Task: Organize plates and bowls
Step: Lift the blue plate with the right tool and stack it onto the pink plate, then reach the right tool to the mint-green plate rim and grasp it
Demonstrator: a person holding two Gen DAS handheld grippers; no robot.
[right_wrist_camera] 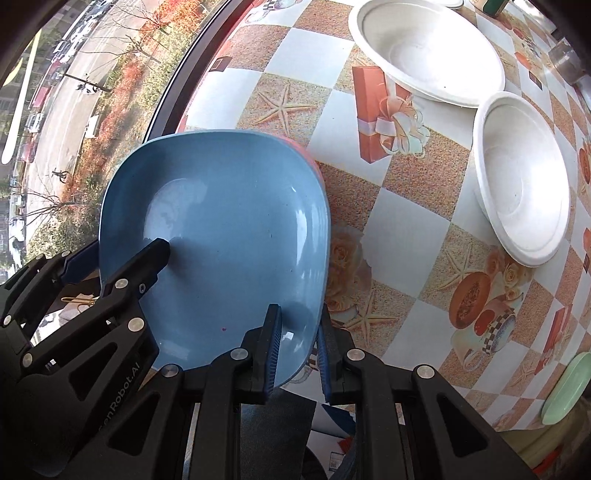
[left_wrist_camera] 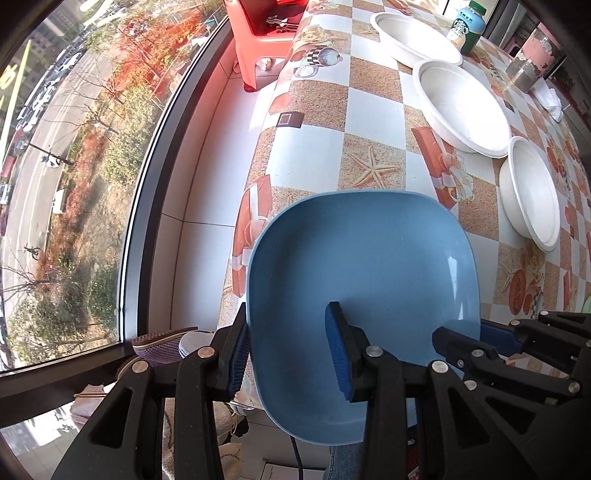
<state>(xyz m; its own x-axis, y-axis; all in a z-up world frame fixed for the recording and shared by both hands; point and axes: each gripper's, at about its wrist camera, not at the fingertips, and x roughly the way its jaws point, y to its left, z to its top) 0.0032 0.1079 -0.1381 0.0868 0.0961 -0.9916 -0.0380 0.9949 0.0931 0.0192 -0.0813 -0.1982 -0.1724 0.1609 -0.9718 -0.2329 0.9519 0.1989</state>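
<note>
A blue square plate [left_wrist_camera: 369, 266] [right_wrist_camera: 229, 221] hangs over the table's near edge, held from both sides. My left gripper [left_wrist_camera: 288, 350] is shut on its left rim, one finger outside the rim and one inside the dish. In the right wrist view the left gripper [right_wrist_camera: 118, 254] shows at the plate's far side. My right gripper [right_wrist_camera: 297, 350] is shut on the opposite rim, and the left wrist view shows the right gripper [left_wrist_camera: 476, 334] at the plate's right edge. Three white bowls [left_wrist_camera: 413, 33] [left_wrist_camera: 461, 103] [left_wrist_camera: 532, 192] stand in a row beyond; two white bowls [right_wrist_camera: 424, 48] [right_wrist_camera: 524, 177] appear in the right wrist view.
The table [left_wrist_camera: 314, 147] has a checkered patterned cloth. A bottle [left_wrist_camera: 465, 26] and a jar [left_wrist_camera: 532, 62] stand at the back. A green plate [right_wrist_camera: 565, 387] lies at the right edge. A red stool [left_wrist_camera: 258, 37] and a big window [left_wrist_camera: 74, 147] are to the left.
</note>
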